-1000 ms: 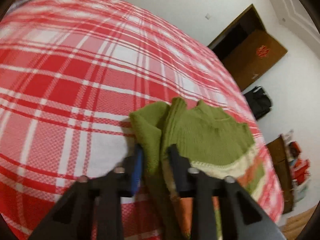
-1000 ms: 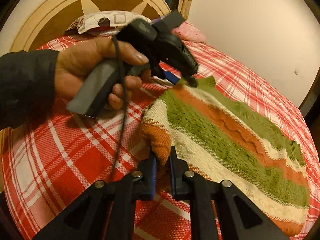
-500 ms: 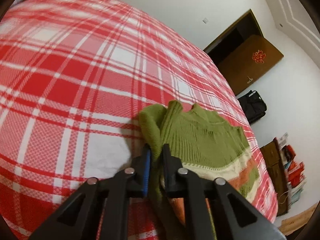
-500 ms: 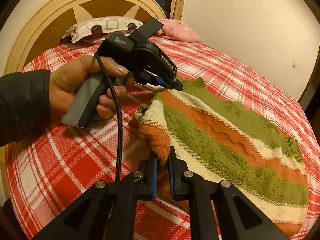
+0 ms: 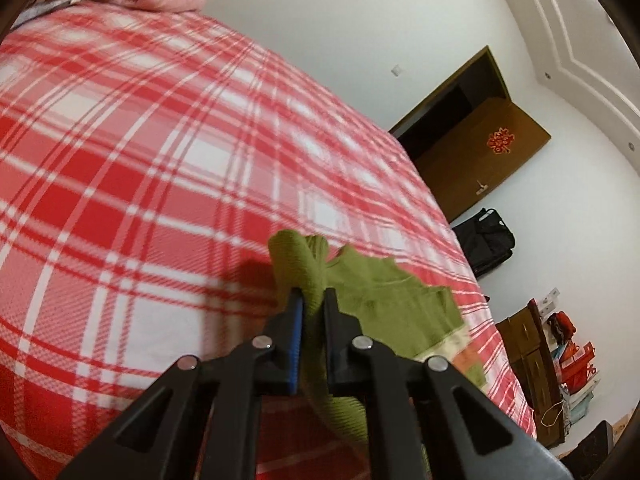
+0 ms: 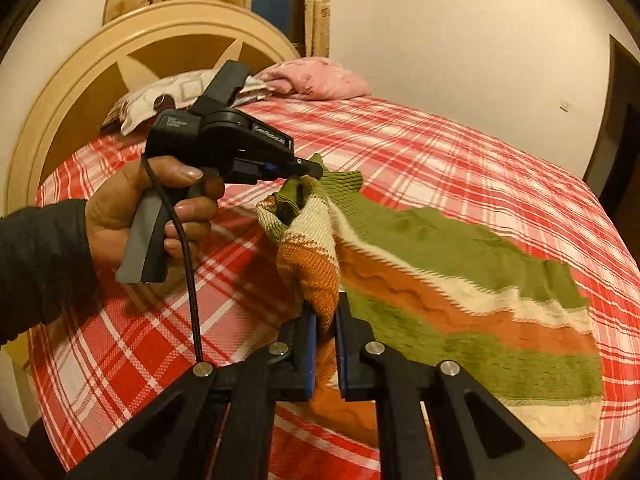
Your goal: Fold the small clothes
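A small knitted sweater (image 6: 460, 280) with green, orange and cream stripes lies on the red plaid bed (image 6: 460, 152). My right gripper (image 6: 326, 312) is shut on its orange and cream sleeve edge, lifted off the bed. My left gripper (image 5: 311, 300) is shut on the green ribbed part of the sweater (image 5: 380, 300) and holds it raised. The left gripper also shows in the right wrist view (image 6: 308, 168), held by a hand at the sweater's far left corner. The sweater's left side is bunched up between the two grippers.
A round wooden headboard (image 6: 100, 80) and pillows (image 6: 316, 80) stand at the bed's head. In the left wrist view a brown door (image 5: 480, 152), a black bag (image 5: 486, 240) and shelves with clutter (image 5: 560, 352) lie beyond the bed's far edge.
The left gripper closed on the green fabric. Both grippers have lifted the sweater's left side up and begun carrying it over the body.
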`<state>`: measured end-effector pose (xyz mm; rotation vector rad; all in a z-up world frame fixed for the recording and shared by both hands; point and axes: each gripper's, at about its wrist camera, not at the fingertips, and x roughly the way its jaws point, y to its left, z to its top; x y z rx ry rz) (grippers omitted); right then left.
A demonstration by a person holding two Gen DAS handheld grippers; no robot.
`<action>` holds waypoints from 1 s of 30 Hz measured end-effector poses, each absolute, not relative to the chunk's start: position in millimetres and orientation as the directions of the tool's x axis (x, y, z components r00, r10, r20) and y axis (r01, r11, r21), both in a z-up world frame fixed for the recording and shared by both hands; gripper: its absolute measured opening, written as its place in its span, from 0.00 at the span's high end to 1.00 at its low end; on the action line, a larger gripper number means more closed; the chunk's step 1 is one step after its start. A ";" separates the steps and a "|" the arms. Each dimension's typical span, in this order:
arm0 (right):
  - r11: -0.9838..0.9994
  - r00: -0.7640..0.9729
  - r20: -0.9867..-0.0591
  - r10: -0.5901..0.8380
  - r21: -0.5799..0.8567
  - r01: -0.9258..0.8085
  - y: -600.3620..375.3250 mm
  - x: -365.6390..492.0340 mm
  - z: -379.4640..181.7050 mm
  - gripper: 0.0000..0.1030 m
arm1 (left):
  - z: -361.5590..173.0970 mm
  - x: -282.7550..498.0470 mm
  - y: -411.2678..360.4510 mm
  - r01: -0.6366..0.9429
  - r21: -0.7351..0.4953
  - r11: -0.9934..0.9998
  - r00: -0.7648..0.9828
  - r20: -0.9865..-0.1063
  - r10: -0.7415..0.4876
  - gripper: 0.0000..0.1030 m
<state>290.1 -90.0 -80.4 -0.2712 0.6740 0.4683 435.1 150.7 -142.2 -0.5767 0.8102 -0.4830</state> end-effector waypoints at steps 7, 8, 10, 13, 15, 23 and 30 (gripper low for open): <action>0.890 0.712 -0.617 0.334 -0.043 -0.454 -132.0 289.7 -57.0 0.94 | -105.7 438.4 113.0 0.254 -0.635 0.730 0.619 -0.474 -0.627 0.91; 0.894 0.716 -0.612 0.335 -0.033 -0.446 -138.2 289.7 -54.1 0.94 | -100.6 439.6 104.9 0.267 -0.632 0.728 0.619 -0.467 -0.632 0.91; 0.905 0.726 -0.599 0.339 -0.005 -0.426 -155.3 288.8 -47.2 0.94 | -90.2 442.3 86.5 0.296 -0.627 0.721 0.613 -0.454 -0.647 0.91; 0.913 0.730 -0.591 0.343 0.027 -0.407 -175.3 288.0 -42.3 0.94 | -78.7 445.8 59.2 0.335 -0.615 0.714 0.600 -0.446 -0.665 0.91; 0.921 0.735 -0.588 0.337 0.043 -0.388 -189.0 286.6 -40.9 0.94 | -74.6 448.7 42.0 0.354 -0.608 0.711 0.586 -0.448 -0.675 0.91; 0.949 0.773 -0.558 0.303 0.107 -0.295 -253.6 279.5 -29.6 0.94 | -63.2 456.1 -40.2 0.442 -0.578 0.686 0.523 -0.455 -0.721 0.91; 0.964 0.766 -0.585 0.266 0.167 -0.208 -311.9 273.1 -42.9 0.94 | -80.0 455.3 -122.0 0.511 -0.549 0.662 0.425 -0.507 -0.749 0.91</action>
